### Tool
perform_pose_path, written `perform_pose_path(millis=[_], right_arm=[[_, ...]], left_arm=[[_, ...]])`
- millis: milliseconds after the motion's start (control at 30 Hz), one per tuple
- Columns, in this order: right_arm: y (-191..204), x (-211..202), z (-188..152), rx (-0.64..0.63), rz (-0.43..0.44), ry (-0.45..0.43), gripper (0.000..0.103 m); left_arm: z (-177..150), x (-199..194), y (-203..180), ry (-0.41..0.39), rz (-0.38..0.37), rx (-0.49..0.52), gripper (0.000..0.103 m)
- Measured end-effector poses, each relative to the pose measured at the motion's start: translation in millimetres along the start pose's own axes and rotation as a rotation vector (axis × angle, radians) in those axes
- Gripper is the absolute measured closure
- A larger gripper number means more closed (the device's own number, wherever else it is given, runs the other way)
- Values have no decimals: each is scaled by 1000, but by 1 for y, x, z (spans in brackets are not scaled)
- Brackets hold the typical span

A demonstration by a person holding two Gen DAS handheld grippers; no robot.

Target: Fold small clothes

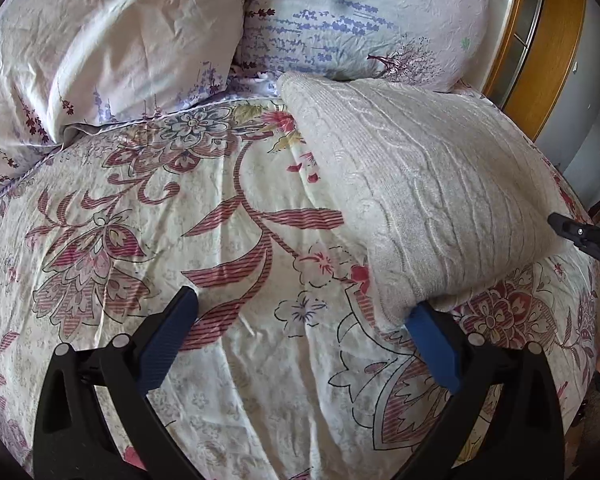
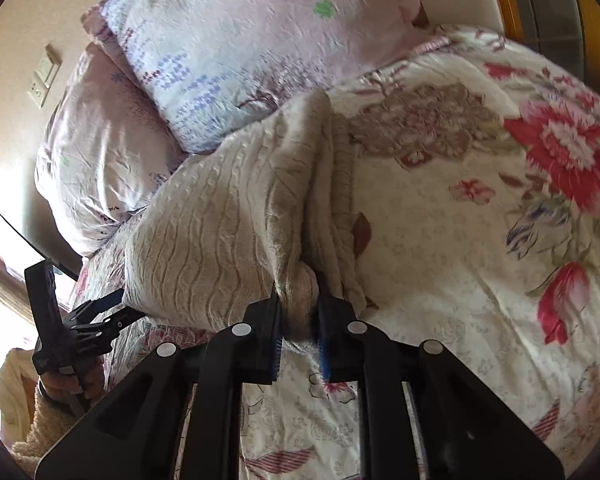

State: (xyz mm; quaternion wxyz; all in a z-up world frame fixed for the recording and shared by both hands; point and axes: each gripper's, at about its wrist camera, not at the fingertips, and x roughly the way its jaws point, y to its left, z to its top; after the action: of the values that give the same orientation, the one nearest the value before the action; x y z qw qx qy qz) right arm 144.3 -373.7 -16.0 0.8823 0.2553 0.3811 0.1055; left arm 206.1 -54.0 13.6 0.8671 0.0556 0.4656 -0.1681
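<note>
A cream cable-knit garment [image 1: 428, 184] lies folded on the floral bedspread [image 1: 236, 264], right of centre. My left gripper [image 1: 304, 312] is open, its blue pads wide apart; the right pad [image 1: 432, 336] touches the garment's near corner. In the right wrist view the same knit [image 2: 228, 216] is bunched, and my right gripper [image 2: 298, 312] is shut on a gathered edge of it. The left gripper [image 2: 104, 312] also shows there at the garment's left corner. The right gripper's body [image 1: 588, 238] shows at the left view's right edge.
Two pale floral pillows [image 1: 112, 40] [image 1: 364, 20] lie at the head of the bed. A wooden bed frame [image 1: 556, 40] runs along the right. A wall with a switch plate [image 2: 44, 76] is at the left in the right wrist view.
</note>
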Motion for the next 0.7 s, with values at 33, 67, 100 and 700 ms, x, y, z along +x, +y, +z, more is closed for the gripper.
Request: perform_pose_path(millis=[33, 67, 100, 700], right_arm=[[-3, 0, 2, 22, 15, -1, 89], [-3, -1, 4, 27, 17, 8, 89], [-2, -2, 6, 23, 21, 18, 89], [-28, 62, 91, 222, 169, 205, 7]], left_arm=[[0, -1, 0, 5, -7, 5, 3], [-1, -4, 0, 15, -21, 9, 3], [-2, -9, 0, 21, -41, 11, 3], [75, 44, 31, 64, -378, -350, 4]])
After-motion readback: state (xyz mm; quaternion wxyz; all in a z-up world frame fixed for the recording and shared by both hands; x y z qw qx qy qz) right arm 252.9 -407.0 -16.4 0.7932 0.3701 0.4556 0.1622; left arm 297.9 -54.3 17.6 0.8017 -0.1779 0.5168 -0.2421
